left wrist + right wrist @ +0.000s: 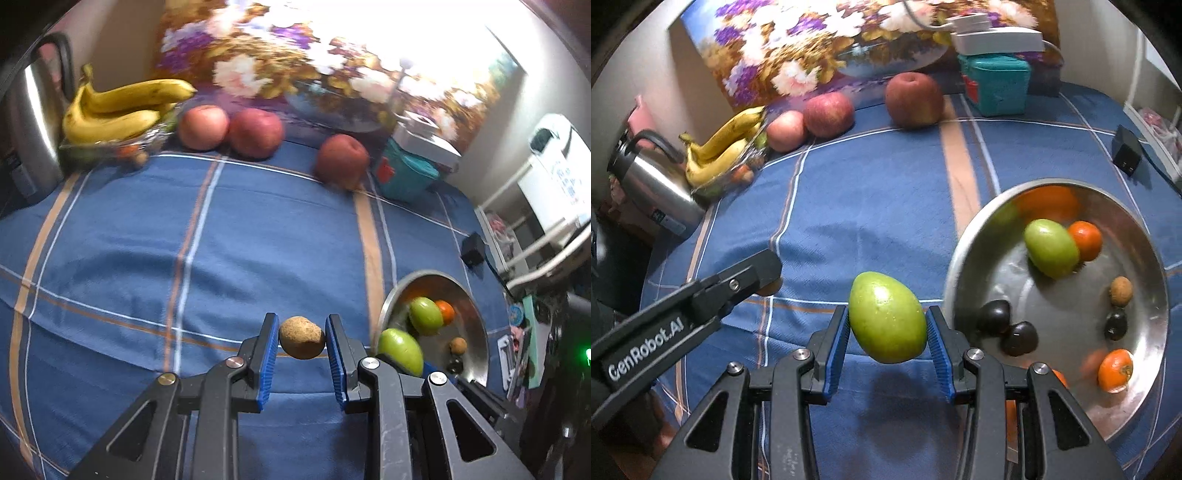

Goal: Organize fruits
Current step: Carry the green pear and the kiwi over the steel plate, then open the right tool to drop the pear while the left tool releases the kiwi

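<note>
My left gripper (302,343) is shut on a small round brown fruit (301,337), held above the blue checked cloth (184,236). My right gripper (887,328) is shut on a green oval fruit (886,318), also off the cloth; the same green fruit (400,350) shows in the left wrist view beside the metal bowl (476,325). The metal bowl (1145,314) holds another green fruit (1051,253), oranges (1085,240), dark round fruits (1019,338) and a small brown fruit (1121,291). The left gripper's arm (701,299) reaches in from the left.
Bananas (118,107) lie on a clear dish at the back left beside a steel kettle (29,125). Three red apples (258,133) sit along the back edge. A teal box (406,173) with a white device on top stands at the back right, and a black adapter (1126,150) beyond.
</note>
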`<move>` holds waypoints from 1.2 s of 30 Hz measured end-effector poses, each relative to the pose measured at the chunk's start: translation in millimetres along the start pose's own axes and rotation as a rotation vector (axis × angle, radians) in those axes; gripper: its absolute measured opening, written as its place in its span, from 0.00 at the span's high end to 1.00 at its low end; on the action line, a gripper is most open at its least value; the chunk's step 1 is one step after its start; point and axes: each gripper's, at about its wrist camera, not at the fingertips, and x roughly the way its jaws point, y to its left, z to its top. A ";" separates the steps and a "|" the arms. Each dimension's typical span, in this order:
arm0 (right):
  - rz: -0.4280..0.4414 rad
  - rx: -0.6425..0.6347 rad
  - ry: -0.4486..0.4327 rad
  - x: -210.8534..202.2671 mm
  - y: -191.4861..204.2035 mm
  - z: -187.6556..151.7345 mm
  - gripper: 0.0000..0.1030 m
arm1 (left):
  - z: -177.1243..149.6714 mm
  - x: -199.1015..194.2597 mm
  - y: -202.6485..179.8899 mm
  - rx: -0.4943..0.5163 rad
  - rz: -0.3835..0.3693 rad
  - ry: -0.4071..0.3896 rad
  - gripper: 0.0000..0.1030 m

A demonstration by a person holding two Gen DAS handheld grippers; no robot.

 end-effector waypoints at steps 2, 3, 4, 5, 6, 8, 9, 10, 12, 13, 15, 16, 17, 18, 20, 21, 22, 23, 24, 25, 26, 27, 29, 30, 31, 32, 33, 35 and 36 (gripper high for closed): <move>-0.015 0.030 -0.003 -4.7 -13.8 0.6 0.58 | -2.5 2.6 -12.7 0.031 -0.007 0.010 0.73; -0.028 0.052 -0.005 -6.6 -22.8 1.4 0.58 | -3.5 3.9 -18.4 0.045 -0.011 0.015 0.73; -0.045 0.077 -0.009 -9.5 -33.9 1.9 0.58 | -5.1 5.6 -25.4 0.062 -0.017 0.021 0.73; -0.059 0.094 -0.013 -12.0 -41.6 2.2 0.58 | -7.0 6.5 -31.3 0.076 -0.025 0.027 0.73; -0.077 0.112 -0.018 -14.9 -51.0 2.5 0.58 | -9.1 7.8 -38.1 0.090 -0.036 0.035 0.73; -0.115 0.146 -0.024 -20.5 -69.5 2.9 0.58 | -13.7 11.0 -52.7 0.126 -0.057 0.051 0.73; -0.137 0.168 -0.027 -24.1 -81.0 2.8 0.58 | -16.6 13.1 -61.3 0.148 -0.064 0.060 0.73; -0.148 0.184 -0.028 -26.4 -88.3 2.7 0.58 | -19.5 14.7 -68.5 0.169 -0.067 0.067 0.73; -0.166 0.213 -0.027 -30.0 -101.4 1.3 0.58 | -25.2 18.5 -82.0 0.207 -0.067 0.080 0.73; -0.175 0.228 -0.026 -31.7 -107.9 0.1 0.58 | -28.6 21.3 -89.2 0.228 -0.067 0.090 0.73; -0.180 0.245 -0.024 -33.4 -115.4 -1.5 0.57 | -33.7 25.5 -97.2 0.254 -0.065 0.104 0.73; -0.177 0.252 -0.021 -33.3 -119.1 -2.1 0.57 | -36.0 28.1 -100.5 0.265 -0.052 0.110 0.73; -0.173 0.258 -0.017 -32.4 -122.0 -2.7 0.57 | -37.3 30.3 -101.7 0.274 -0.040 0.113 0.73; -0.170 0.261 -0.012 -31.3 -123.6 -3.0 0.57 | -38.3 32.4 -101.7 0.277 -0.039 0.120 0.73; -0.175 0.265 -0.002 -28.7 -125.7 -4.1 0.57 | -40.0 37.1 -100.1 0.267 -0.046 0.137 0.73; -0.180 0.268 0.009 -26.7 -127.7 -4.8 0.57 | -40.7 39.1 -99.5 0.264 -0.045 0.144 0.73; -0.178 0.274 0.019 -24.6 -129.8 -5.8 0.57 | -41.4 41.1 -98.6 0.263 -0.042 0.149 0.73; -0.173 0.281 0.025 -22.7 -130.8 -7.1 0.57 | -42.3 42.6 -98.2 0.261 -0.038 0.153 0.73; -0.167 0.288 0.032 -20.7 -132.3 -8.1 0.57 | -43.2 43.8 -97.3 0.259 -0.036 0.157 0.73; -0.164 0.292 0.041 -18.3 -133.6 -8.9 0.57 | -43.8 45.4 -96.7 0.256 -0.035 0.163 0.73; -0.163 0.293 0.045 -16.8 -133.8 -9.7 0.57 | -44.3 46.9 -96.6 0.254 -0.035 0.168 0.73; -0.163 0.294 0.050 -15.4 -133.7 -10.6 0.57 | -44.6 48.1 -96.1 0.250 -0.035 0.171 0.73; -0.163 0.297 0.058 -12.8 -134.6 -12.0 0.57 | -45.4 50.4 -95.8 0.248 -0.034 0.178 0.73; -0.163 0.298 0.061 -12.8 -134.6 -13.1 0.57 | -45.7 51.2 -95.4 0.247 -0.033 0.181 0.73; -0.162 0.302 0.067 -11.5 -135.3 -14.1 0.57 | -46.1 51.9 -94.7 0.243 -0.032 0.185 0.73; -0.161 0.305 0.070 -10.6 -135.6 -14.9 0.57 | -46.2 52.5 -94.1 0.239 -0.033 0.188 0.73; -0.162 0.307 0.074 -10.1 -135.9 -15.5 0.57 | -46.2 52.8 -93.2 0.231 -0.036 0.192 0.73; -0.166 0.310 0.082 -7.4 -136.6 -15.6 0.57 | -45.5 52.8 -90.7 0.212 -0.051 0.199 0.73; -0.166 0.308 0.082 -7.0 -136.3 -15.5 0.57 | -44.9 52.7 -89.6 0.205 -0.057 0.201 0.72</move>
